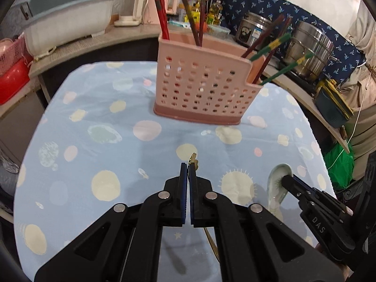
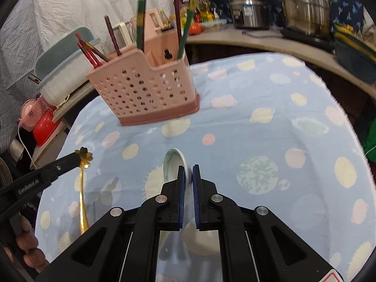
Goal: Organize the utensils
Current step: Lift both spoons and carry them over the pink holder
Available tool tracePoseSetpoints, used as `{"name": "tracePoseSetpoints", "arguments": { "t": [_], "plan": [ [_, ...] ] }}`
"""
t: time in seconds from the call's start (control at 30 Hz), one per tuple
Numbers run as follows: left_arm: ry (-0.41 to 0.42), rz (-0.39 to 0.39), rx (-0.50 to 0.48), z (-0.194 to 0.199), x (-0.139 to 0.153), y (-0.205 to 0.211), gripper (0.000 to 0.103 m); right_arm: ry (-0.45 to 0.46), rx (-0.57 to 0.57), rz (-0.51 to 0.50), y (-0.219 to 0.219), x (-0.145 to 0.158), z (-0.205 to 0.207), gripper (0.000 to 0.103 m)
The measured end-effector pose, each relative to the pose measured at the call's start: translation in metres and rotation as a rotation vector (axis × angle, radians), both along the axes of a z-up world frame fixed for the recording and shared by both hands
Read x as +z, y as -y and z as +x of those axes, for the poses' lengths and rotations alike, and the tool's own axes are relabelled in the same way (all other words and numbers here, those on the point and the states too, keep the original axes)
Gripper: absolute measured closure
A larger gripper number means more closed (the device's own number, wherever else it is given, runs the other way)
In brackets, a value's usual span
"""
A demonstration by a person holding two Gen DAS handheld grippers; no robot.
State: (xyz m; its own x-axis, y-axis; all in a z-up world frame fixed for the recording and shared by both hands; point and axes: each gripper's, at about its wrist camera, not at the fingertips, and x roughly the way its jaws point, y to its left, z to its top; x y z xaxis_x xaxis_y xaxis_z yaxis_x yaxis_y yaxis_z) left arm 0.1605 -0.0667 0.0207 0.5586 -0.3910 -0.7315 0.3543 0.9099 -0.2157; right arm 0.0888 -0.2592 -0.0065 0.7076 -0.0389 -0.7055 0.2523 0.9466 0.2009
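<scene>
Left wrist: pink utensil holder [image 1: 204, 87] (holding chopsticks [image 1: 162, 11]) stands beyond the spoons.

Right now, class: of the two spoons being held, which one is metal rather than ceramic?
The gold spoon with the flower-shaped end, gripped by the left gripper. The right gripper holds a white ceramic spoon with green markings.

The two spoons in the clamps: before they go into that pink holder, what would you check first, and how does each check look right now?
1. Left gripper shut on gold spoon: ok.
2. Right gripper shut on ceramic spoon: ok.
3. Both spoons lifted off the tablecloth: cannot tell.
4. Pink holder upright: ok.
5. Free room among the chopsticks: cannot tell.
6. Open path to the holder: ok.
</scene>
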Motion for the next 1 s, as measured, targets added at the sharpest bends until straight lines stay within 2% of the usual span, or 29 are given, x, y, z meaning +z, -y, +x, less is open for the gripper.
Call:
{"name": "tracePoseSetpoints", "arguments": {
  "t": [0.2, 0.53, 0.77, 1.0],
  "plan": [
    [0.127, 0.015, 0.015, -0.006, 0.044, -0.005, 0.102, 0.113, -0.002, -0.101, -0.007, 0.042, -0.013, 0.096],
    [0.269, 0.008, 0.042, 0.017, 0.125, -0.01, 0.102, 0.19, 0.033, -0.088, -0.012, 0.112, 0.016, 0.096],
    [0.225, 0.014, 0.043, 0.048, 0.14, -0.009, 0.102, 0.172, 0.087, -0.055, -0.02, 0.137, 0.047, 0.096],
    [0.305, 0.012, 0.129, 0.083, 0.159, -0.006, 0.102, 0.26, 0.072, -0.15, -0.031, 0.16, 0.082, 0.096]
  ]
}}
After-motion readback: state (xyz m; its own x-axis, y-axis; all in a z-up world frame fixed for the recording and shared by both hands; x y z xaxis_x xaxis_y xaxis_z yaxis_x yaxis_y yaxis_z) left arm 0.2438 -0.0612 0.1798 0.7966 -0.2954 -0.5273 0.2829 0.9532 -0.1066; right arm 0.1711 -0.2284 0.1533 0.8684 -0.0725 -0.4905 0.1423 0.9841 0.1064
